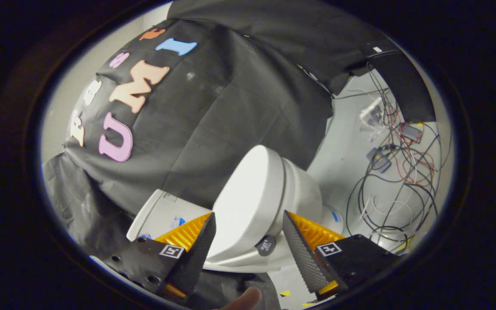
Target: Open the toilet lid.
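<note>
- The tank (162,213) sits beyond my left finger, against the cloth wall, so the hinge is on that side.
- My claw (248,234) is spread wide, gripping nothing, so the lid's edge can slip between the fingers.
- The toilet lid (248,206) lies just ahead between them, seemingly closed over the bowl (306,193).
- Loose wires (396,172) lie beyond my right finger, well apart.

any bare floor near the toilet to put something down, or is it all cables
Bare floor lies between the toilet and the cables, and just ahead of the open tongs below the bowl. It's crowded in the cable tangle beside the toilet, near the black cloth wall.
</note>
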Demonstrator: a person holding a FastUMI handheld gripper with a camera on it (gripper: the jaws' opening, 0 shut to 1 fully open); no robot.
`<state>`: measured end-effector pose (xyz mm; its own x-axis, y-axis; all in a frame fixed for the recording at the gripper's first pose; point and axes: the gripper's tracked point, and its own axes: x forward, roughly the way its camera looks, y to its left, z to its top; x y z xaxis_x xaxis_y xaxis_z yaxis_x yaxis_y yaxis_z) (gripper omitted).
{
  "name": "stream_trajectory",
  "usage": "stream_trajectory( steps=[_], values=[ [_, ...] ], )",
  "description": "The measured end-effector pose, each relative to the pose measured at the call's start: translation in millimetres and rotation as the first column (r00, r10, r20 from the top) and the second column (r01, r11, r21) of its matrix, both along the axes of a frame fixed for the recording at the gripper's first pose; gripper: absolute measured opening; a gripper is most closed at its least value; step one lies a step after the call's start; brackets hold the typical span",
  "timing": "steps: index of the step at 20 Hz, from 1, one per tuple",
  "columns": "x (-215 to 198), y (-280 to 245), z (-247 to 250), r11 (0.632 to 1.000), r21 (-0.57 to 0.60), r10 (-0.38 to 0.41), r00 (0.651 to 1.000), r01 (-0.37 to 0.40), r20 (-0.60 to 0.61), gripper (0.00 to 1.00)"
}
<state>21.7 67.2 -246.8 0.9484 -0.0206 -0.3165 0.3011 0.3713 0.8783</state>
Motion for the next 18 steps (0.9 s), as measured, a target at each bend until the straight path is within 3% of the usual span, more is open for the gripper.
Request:
stream_trajectory(
  steps=[10,12,14,17,18],
  values=[
    [13.7,41.7,-62.1,0.949,0.316,0.020,0.999,-0.006,-0.040,0.95],
    [16.5,52.9,-78.6,0.934,0.356,0.069,0.993,-0.032,-0.092,0.80],
    [24.1,55.0,-72.1,0.927,0.374,0.054,0.996,-0.025,-0.067,0.65],
    [32.6,65.5,-65.7,0.915,0.398,0.085,0.996,-0.065,-0.032,0.65],
    [31.9,64.1,-64.9,0.910,0.409,0.083,0.996,-0.062,-0.032,0.58]
  ],
)
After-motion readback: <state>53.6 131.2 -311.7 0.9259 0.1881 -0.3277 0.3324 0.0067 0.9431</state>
